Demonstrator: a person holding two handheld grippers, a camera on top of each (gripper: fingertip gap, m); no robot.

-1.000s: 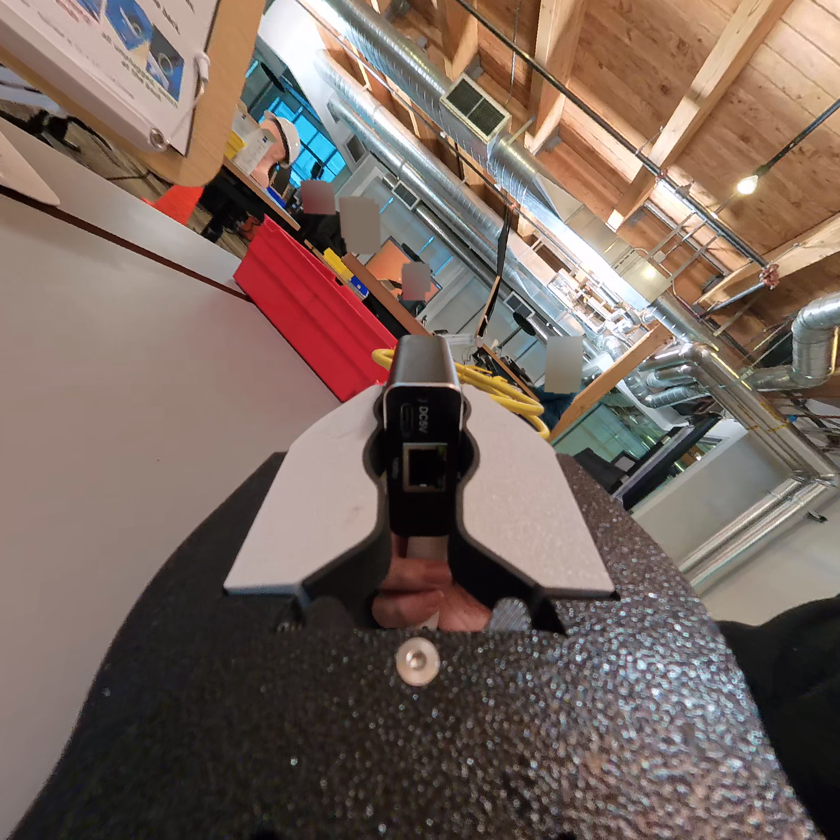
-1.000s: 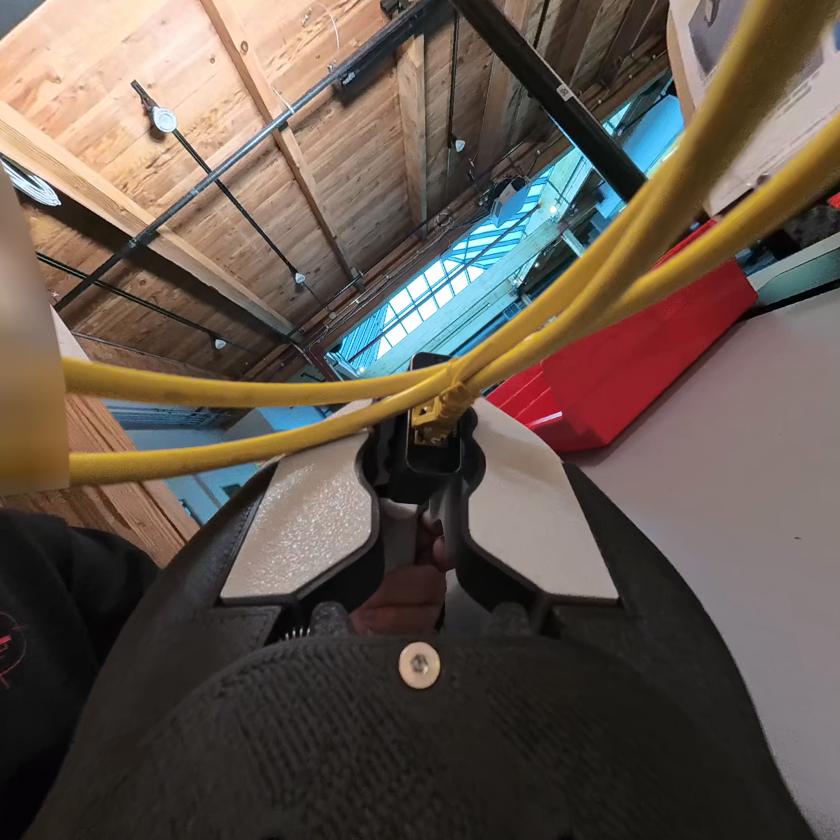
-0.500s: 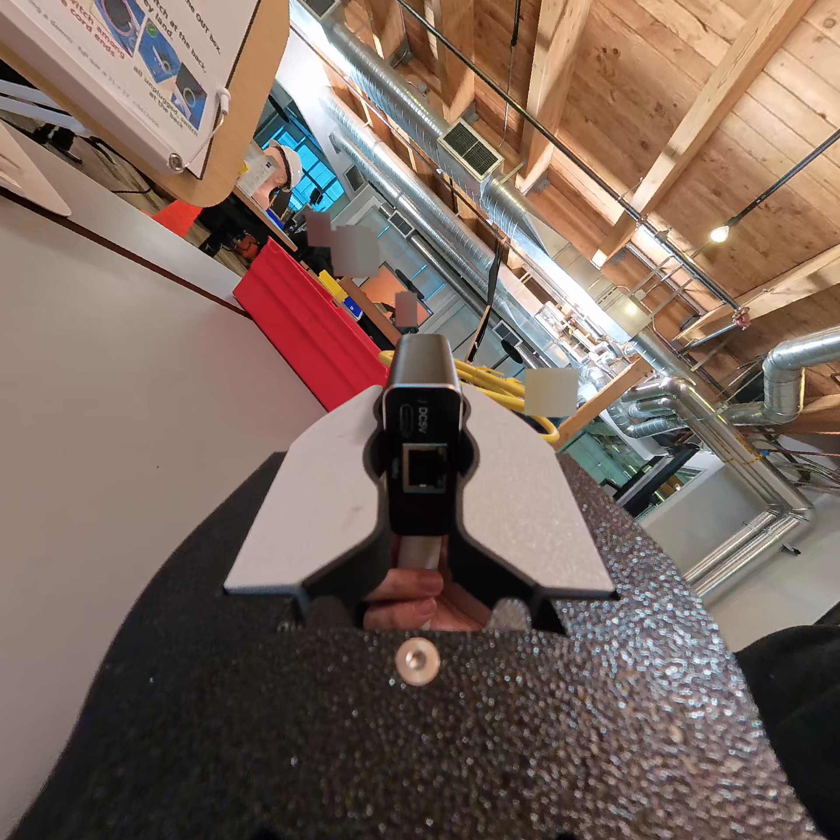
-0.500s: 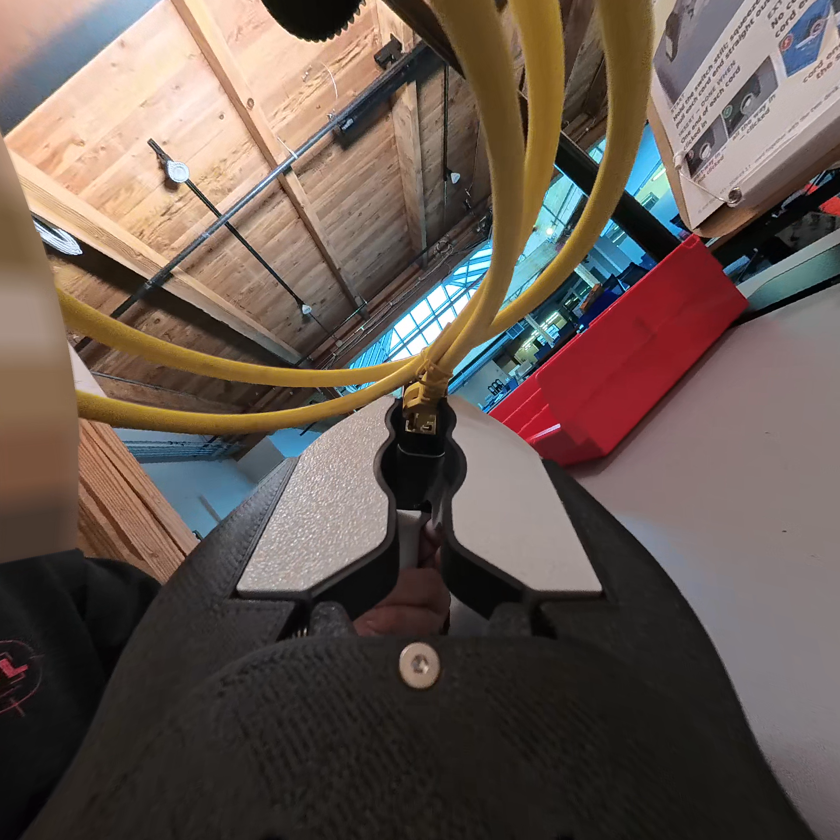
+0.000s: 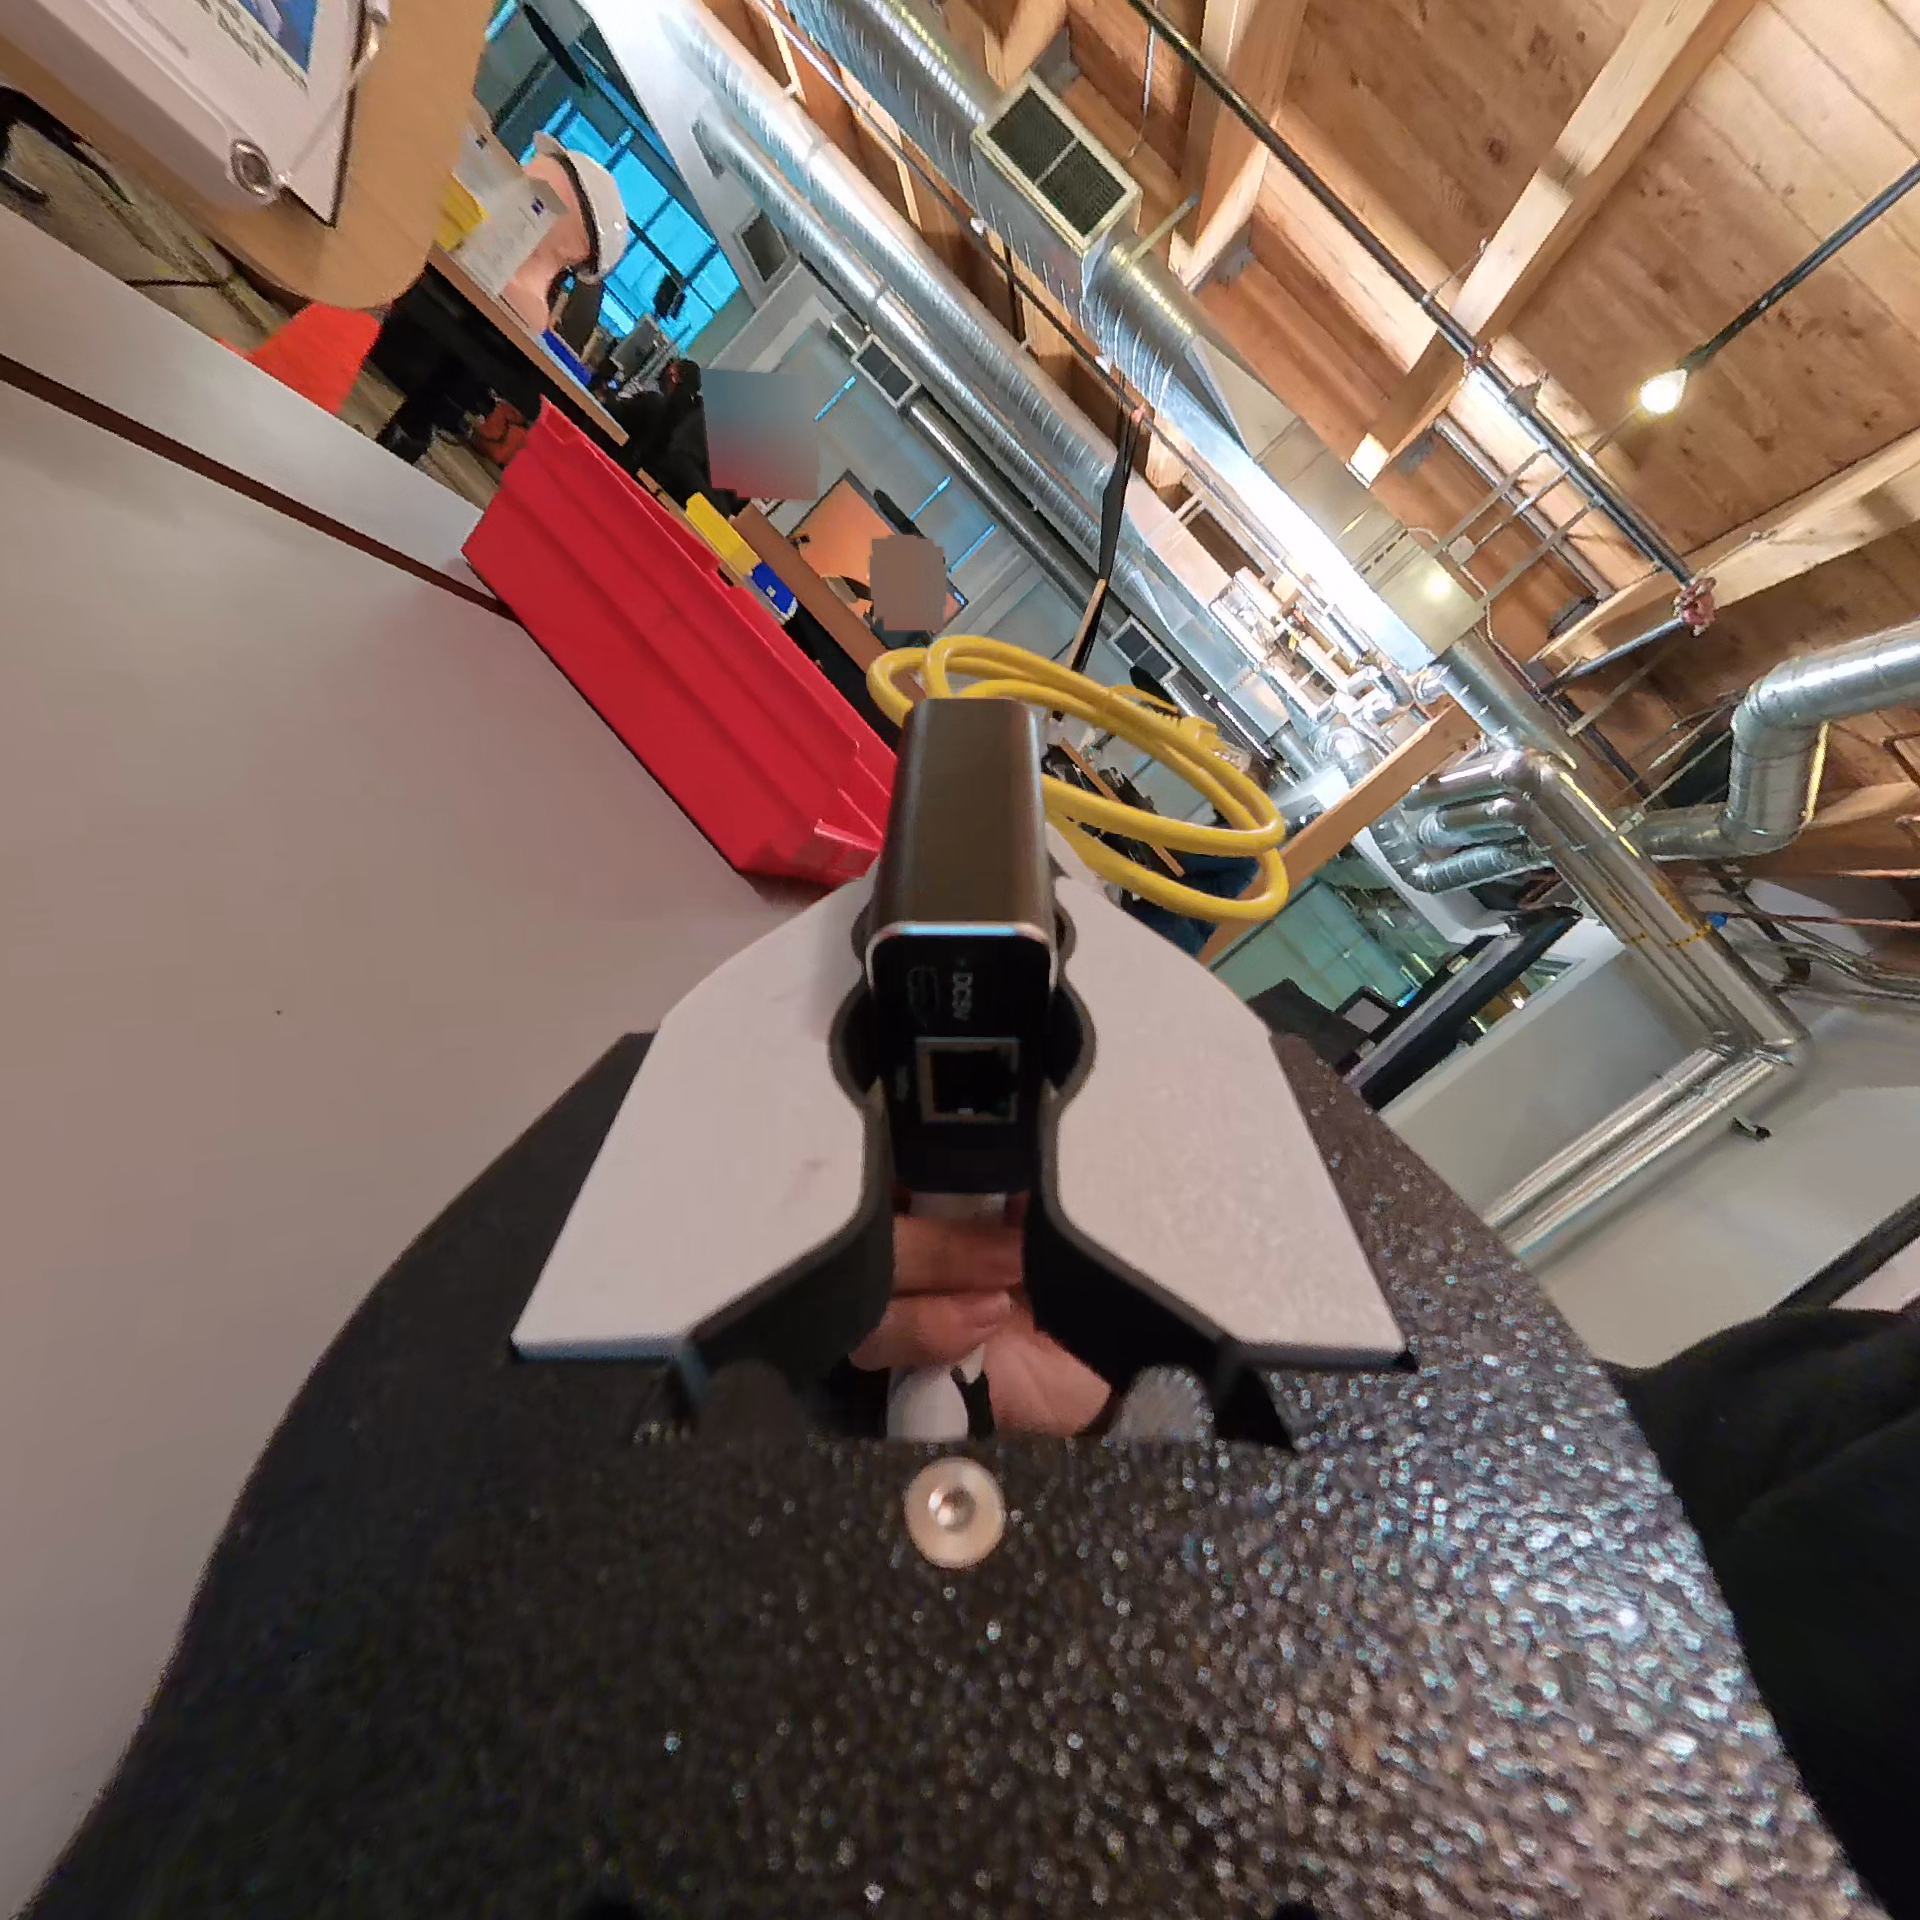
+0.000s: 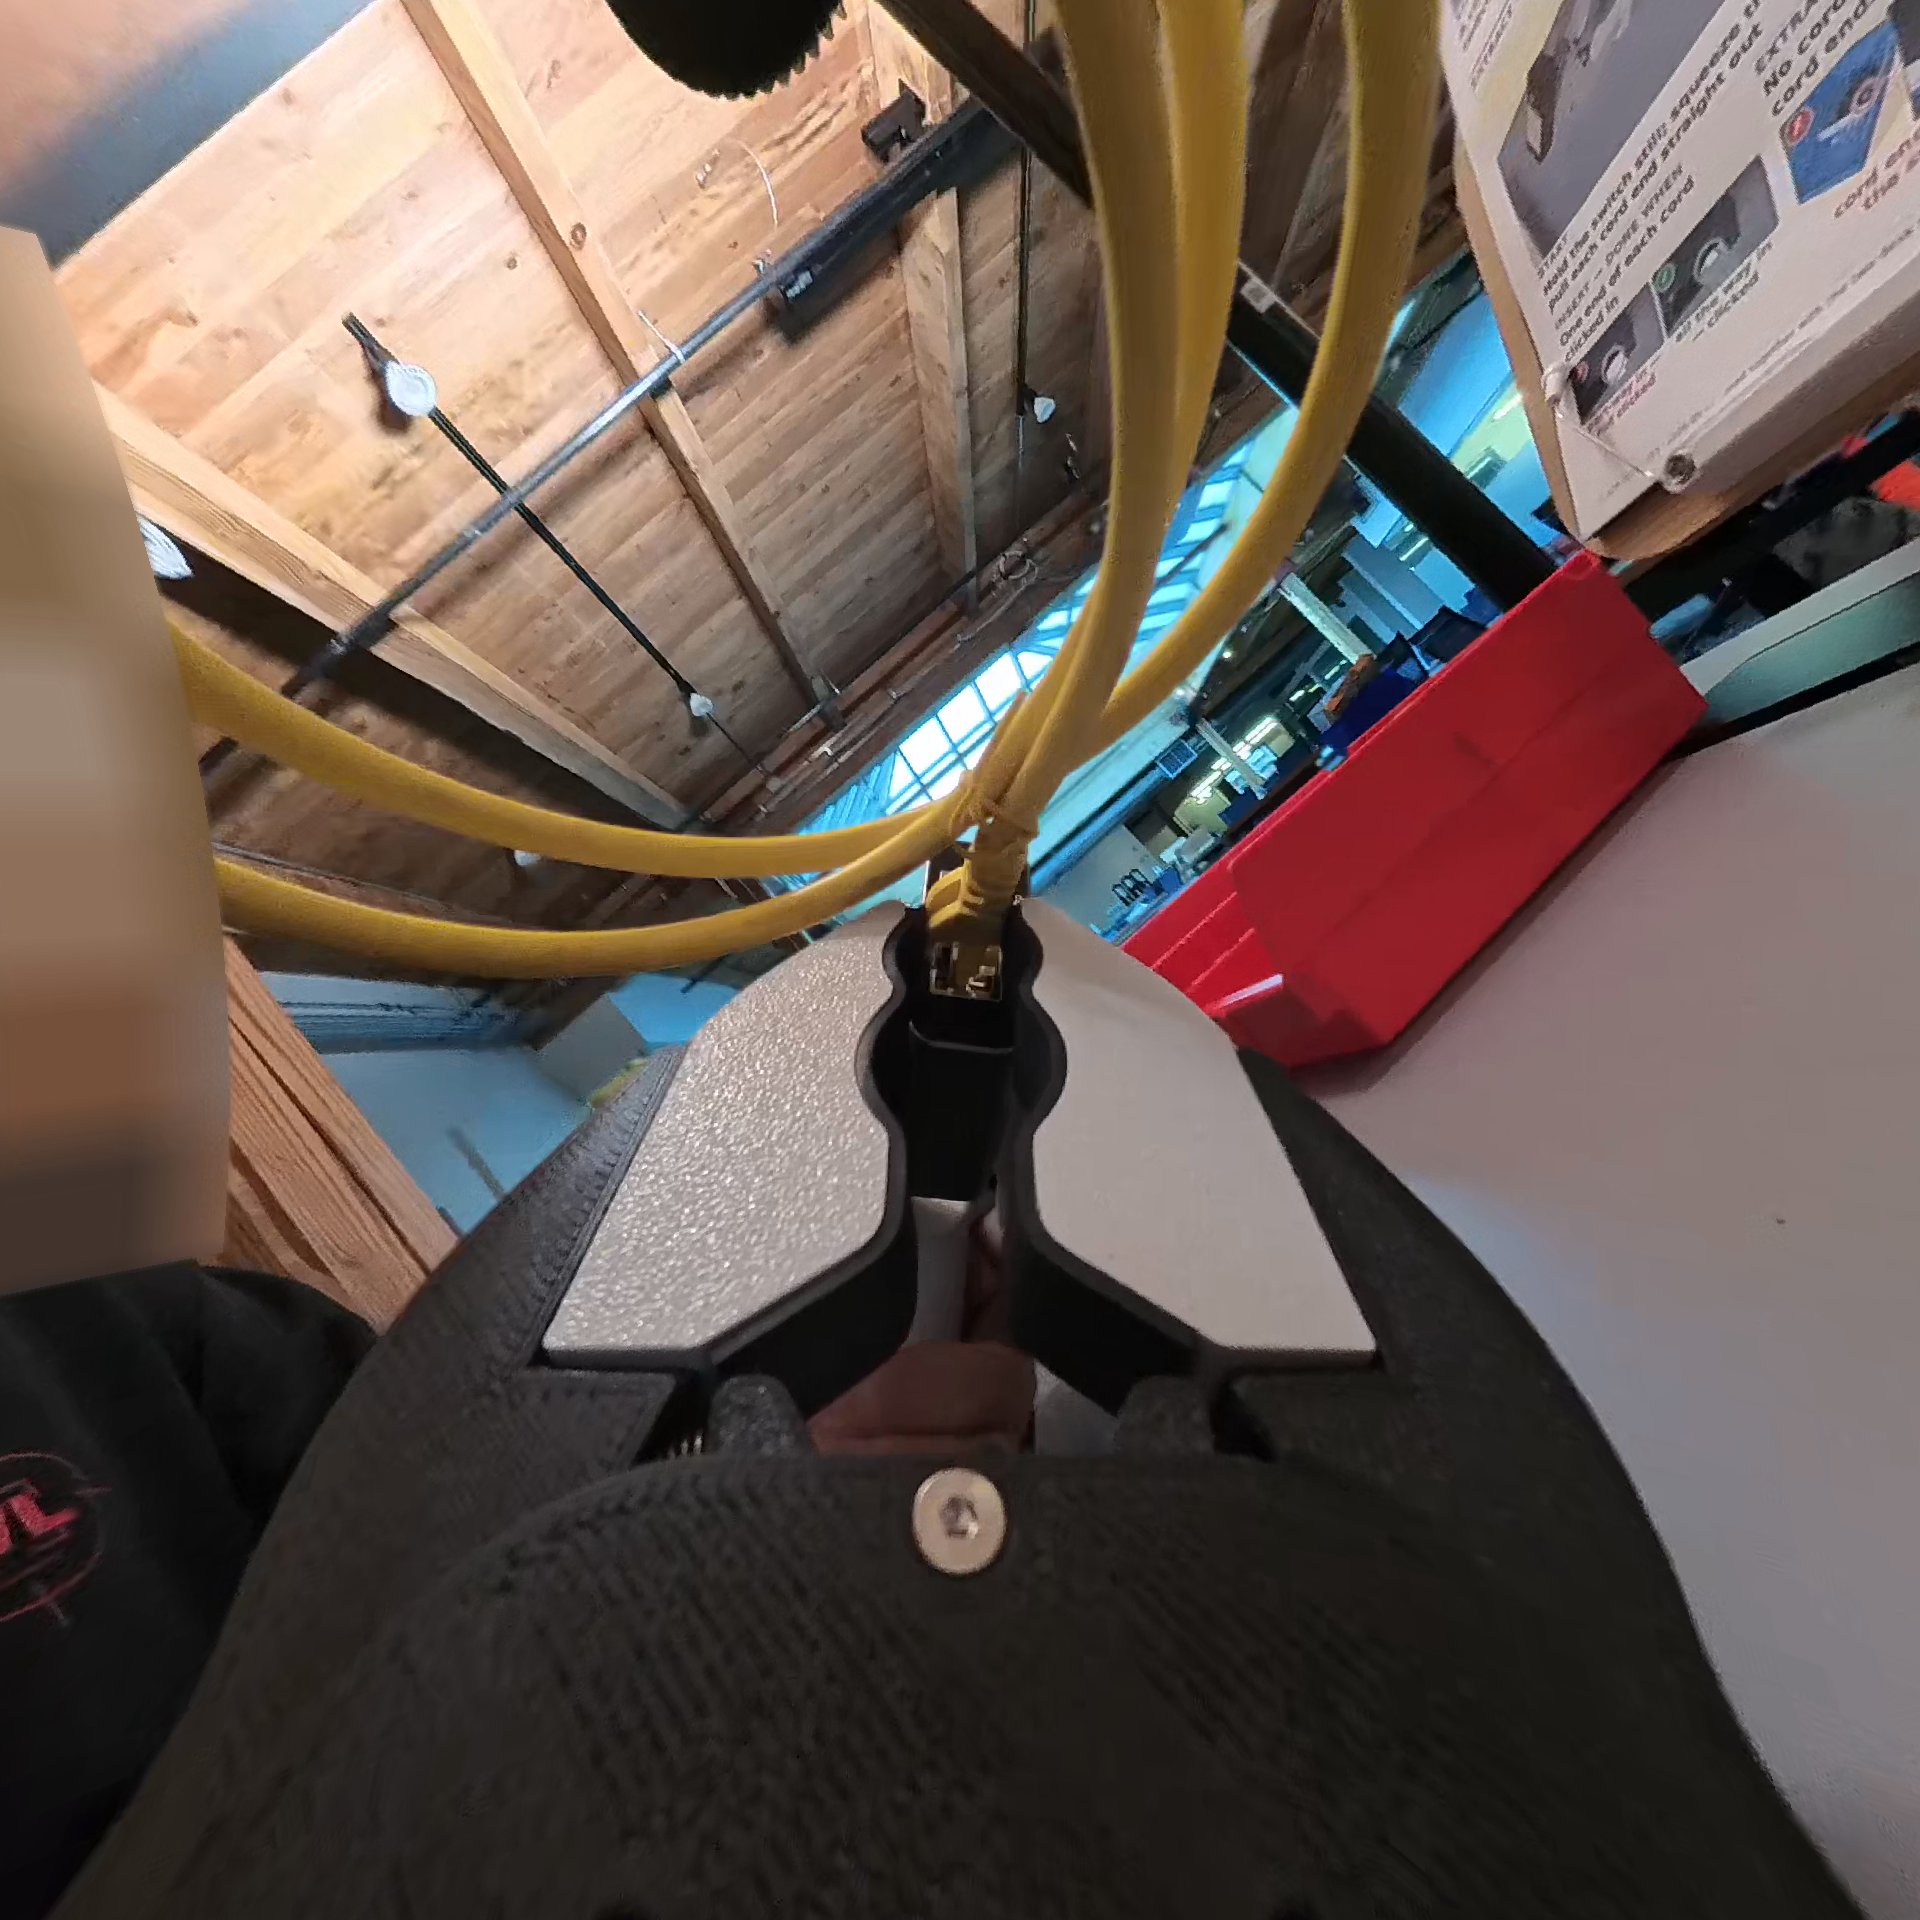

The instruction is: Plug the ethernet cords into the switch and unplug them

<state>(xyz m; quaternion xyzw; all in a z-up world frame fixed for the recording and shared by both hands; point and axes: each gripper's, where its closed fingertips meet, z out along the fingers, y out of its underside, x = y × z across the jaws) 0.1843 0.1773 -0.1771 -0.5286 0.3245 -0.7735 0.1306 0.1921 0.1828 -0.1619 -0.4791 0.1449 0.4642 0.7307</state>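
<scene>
My left gripper (image 5: 961, 935) is shut on the dark metal switch (image 5: 961, 831), which stands up between the fingers. The switch's near end faces the camera with an empty ethernet port (image 5: 971, 1081). A loop of yellow ethernet cords (image 5: 1153, 821) shows behind its far end, which is hidden. My right gripper (image 6: 966, 935) is shut on a yellow cord's plug (image 6: 966, 966) at the fingertips. I cannot tell whether that plug sits in a port. Tied yellow cords (image 6: 1195, 520) rise from the plug and arc up and to the left.
A grey table (image 5: 260, 831) lies to the left in the left wrist view and on the right in the right wrist view (image 6: 1714, 1039). A red bin (image 5: 665, 665) stands at its edge, also in the right wrist view (image 6: 1455, 810). An instruction board (image 6: 1662, 208) hangs above. People work far behind. Less than 4 cm separates the two grippers' tips.
The right jaws have narrowed on the plug, and the cords have swung from the right to overhead. The left gripper has tilted, showing more of the switch's top and the cord loop.
</scene>
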